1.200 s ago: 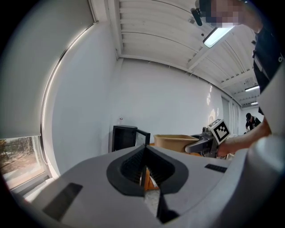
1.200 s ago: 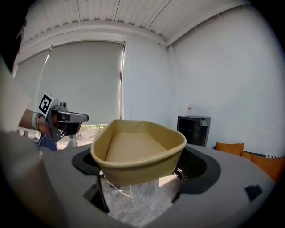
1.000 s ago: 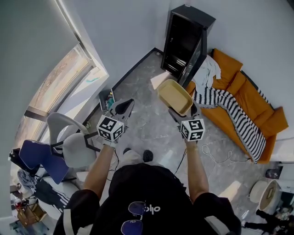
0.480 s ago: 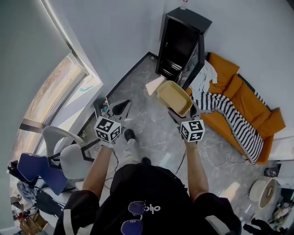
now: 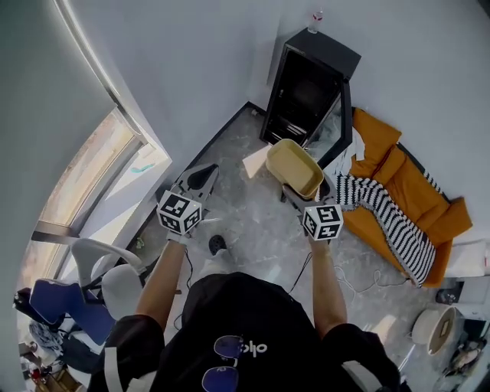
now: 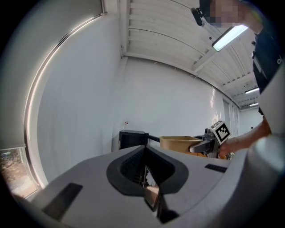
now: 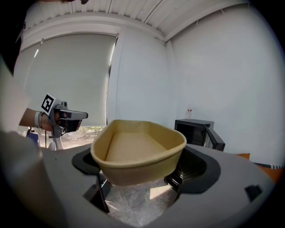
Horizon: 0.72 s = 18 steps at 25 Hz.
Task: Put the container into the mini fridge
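A beige open container (image 5: 293, 166) hangs in the air above the grey floor, and my right gripper (image 5: 308, 192) is shut on its near end. In the right gripper view the container (image 7: 138, 149) fills the middle between the jaws of the right gripper (image 7: 140, 186). The black mini fridge (image 5: 306, 90) stands ahead against the wall, its door (image 5: 340, 122) swung open to the right; it also shows in the right gripper view (image 7: 196, 130). My left gripper (image 5: 204, 175) is held left of the container, shut and empty, its jaws (image 6: 145, 177) together.
An orange sofa (image 5: 413, 180) with a striped blanket (image 5: 387, 222) runs along the right wall beside the fridge. A small bottle (image 5: 315, 21) stands on the fridge top. A pale flat sheet (image 5: 255, 161) lies on the floor before it. A white chair (image 5: 115, 276) is behind left.
The person has walked toward the fridge, which now looks nearer. The chairs have slipped back to the lower left. The container stays held in the right gripper.
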Each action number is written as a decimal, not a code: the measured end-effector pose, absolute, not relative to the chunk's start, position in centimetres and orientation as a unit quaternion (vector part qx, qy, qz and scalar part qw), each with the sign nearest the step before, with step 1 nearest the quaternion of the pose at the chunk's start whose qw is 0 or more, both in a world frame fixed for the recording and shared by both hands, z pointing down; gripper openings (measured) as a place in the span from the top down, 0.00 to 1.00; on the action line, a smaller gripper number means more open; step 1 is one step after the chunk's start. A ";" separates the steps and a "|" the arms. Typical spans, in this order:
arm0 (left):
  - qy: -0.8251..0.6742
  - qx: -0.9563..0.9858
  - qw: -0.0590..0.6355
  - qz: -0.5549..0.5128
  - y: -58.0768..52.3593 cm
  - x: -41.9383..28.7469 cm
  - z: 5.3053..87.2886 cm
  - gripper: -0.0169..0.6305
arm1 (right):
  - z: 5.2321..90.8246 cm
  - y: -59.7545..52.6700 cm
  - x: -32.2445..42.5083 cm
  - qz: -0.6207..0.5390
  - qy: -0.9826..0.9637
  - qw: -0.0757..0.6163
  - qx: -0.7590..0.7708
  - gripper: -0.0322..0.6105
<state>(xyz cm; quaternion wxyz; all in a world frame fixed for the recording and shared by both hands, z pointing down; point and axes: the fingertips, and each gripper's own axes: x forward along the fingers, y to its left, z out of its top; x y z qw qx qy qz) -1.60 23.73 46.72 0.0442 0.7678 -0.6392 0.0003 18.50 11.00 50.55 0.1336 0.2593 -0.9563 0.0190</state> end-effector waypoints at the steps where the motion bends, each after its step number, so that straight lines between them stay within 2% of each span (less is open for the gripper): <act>1: -0.638 0.769 0.043 0.001 23.1 -2.5 46.6 0.96 | 50.5 10.4 17.5 0.020 -0.956 0.133 0.260 0.14; 12: -0.632 0.772 0.061 0.003 17.6 -13.1 47.7 0.96 | 51.4 4.8 7.6 0.032 -0.951 0.142 0.272 0.14; 18: -0.609 0.791 0.064 -0.001 15.4 -15.3 48.6 0.96 | 51.8 3.6 3.5 0.038 -0.949 0.140 0.281 0.14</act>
